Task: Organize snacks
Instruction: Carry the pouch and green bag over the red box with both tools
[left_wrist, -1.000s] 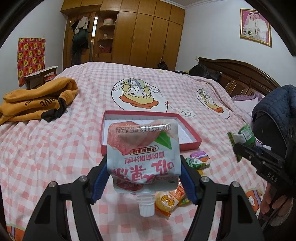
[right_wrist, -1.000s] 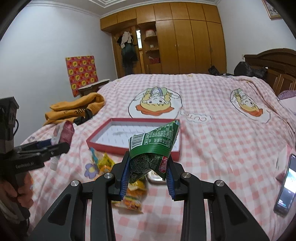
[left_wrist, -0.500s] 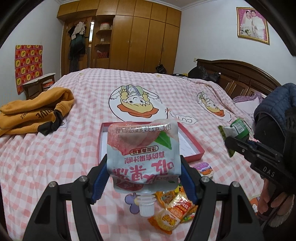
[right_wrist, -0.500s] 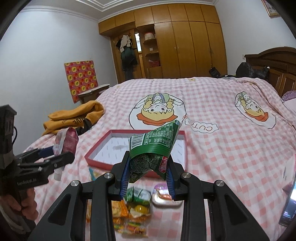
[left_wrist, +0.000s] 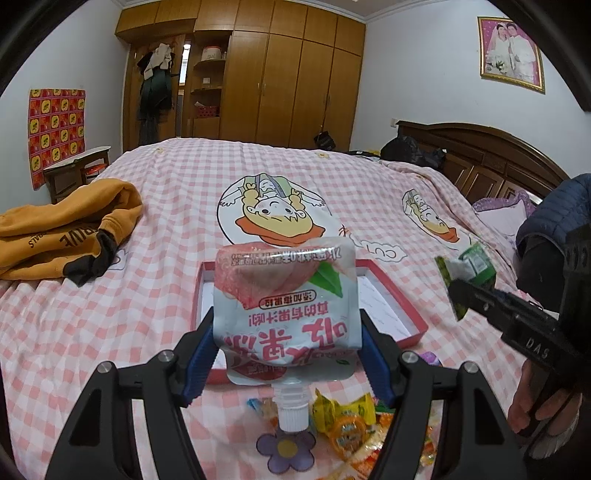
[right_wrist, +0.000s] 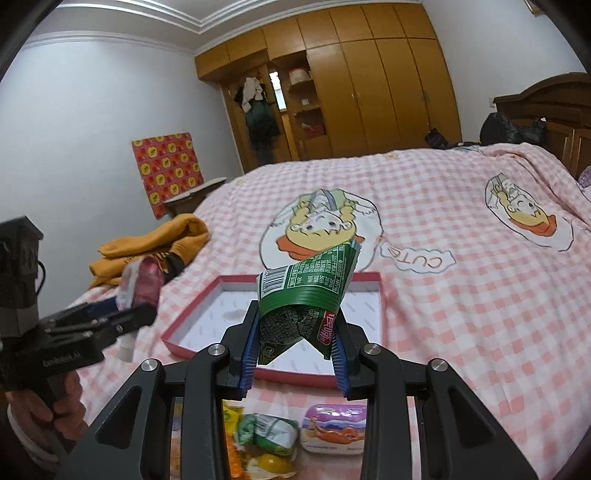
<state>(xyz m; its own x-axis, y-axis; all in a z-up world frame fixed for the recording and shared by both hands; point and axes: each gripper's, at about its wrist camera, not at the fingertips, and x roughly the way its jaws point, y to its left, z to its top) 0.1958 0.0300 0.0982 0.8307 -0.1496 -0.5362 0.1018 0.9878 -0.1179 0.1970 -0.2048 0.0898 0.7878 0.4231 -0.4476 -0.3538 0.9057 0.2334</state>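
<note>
A: Bedroom, pink checked bed (left_wrist: 155, 310). Left gripper (left_wrist: 286, 343) clamps the peach drink pouch (left_wrist: 286, 314); right gripper (right_wrist: 293, 343) clamps the green snack packet (right_wrist: 303, 306).

B: Red tray (right_wrist: 364, 291) lies just beyond both. Risk?

A: Both releasing together could collide, or the pouch slips by its smooth sides. Both have risen since a second ago; loose snacks (left_wrist: 343, 424) now lie beneath.

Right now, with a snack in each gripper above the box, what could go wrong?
The left hand-held gripper holds the jelly pouch spout-down by its sides; it might slip out. The green packet in the right hand-held gripper is crumpled and may miss the shallow red box.
</note>
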